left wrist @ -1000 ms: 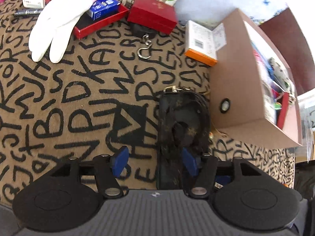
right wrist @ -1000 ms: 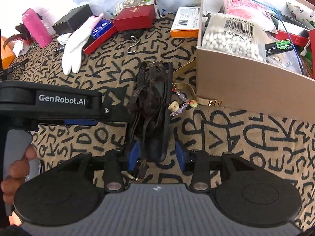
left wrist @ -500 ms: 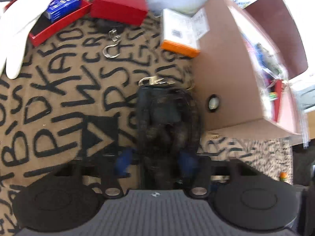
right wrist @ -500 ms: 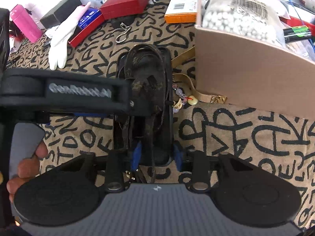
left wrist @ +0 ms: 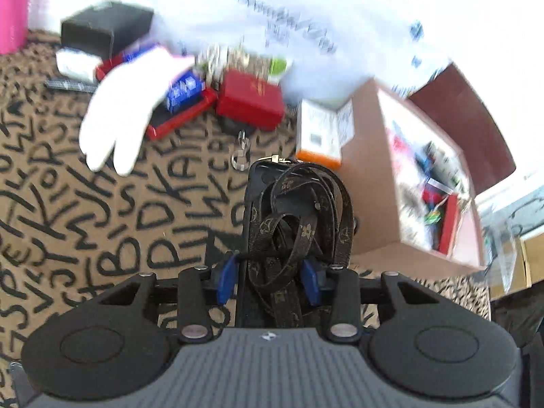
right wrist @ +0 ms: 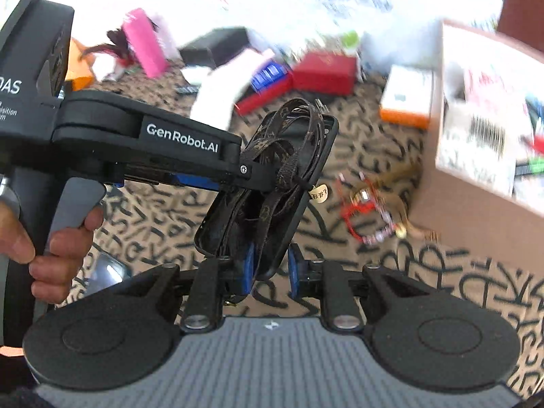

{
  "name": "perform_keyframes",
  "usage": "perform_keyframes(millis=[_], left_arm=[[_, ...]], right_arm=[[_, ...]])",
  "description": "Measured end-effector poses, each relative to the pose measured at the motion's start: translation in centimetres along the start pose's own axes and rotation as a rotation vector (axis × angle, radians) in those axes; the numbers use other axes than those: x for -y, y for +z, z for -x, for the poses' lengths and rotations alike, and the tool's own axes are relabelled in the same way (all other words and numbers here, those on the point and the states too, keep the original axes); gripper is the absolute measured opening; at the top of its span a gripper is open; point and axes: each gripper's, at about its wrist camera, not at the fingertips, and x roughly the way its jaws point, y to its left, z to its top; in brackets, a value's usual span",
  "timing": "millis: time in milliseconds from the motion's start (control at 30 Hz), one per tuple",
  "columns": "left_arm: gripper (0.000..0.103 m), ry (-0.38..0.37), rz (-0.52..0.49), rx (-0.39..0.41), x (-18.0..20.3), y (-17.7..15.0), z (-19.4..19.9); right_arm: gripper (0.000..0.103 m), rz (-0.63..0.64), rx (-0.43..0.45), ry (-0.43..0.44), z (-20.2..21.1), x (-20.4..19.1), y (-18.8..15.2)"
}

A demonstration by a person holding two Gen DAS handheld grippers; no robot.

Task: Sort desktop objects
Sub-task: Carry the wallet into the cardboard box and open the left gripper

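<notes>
1. Phone case (left wrist: 272, 238), dark, wrapped in a brown monogram strap (left wrist: 299, 210): now lifted clear of the lettered cloth (left wrist: 102, 221), where it lay a second ago.
2. Left gripper (left wrist: 268, 280) and right gripper (right wrist: 270, 268): both clamp the case, the left newly closed.
3. Judgement: transfer toward the cardboard box (left wrist: 374, 187), just right of the case.
4. Right wrist view alone shows the bead bracelet (right wrist: 370, 210) between case and box.

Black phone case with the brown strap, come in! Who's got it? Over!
Left gripper and right gripper both shut on the black phone case with brown patterned strap. Case lifted, tilted. Open cardboard box to the right, nothing between.
</notes>
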Motion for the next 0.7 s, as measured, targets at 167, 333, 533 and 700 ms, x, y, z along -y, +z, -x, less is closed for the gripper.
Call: perform_keyframes(millis=[167,333,533,700], left_arm=[[0.043,-0.004,-0.041,0.082,2.4,0.6,2.9],[0.043,-0.027,-0.085,0.131,5.3,1.6,4.7],[0.043,-0.078,-0.176,0.167,10.4,3.3,4.6],[0.043,-0.124,-0.223,0.166,14.0,4.1,2.7]], right_arm=[[0.019,0.010,0.093,0.014,3.0,-0.6,0.9],[0.019,-0.019,0.180,0.008,6.0,0.6,1.6],[0.019,-0.070,0.290,-0.036,9.3,3.2,2.5],[0.019,-0.142,0.354,-0.084,11.4,6.7,2.8]])
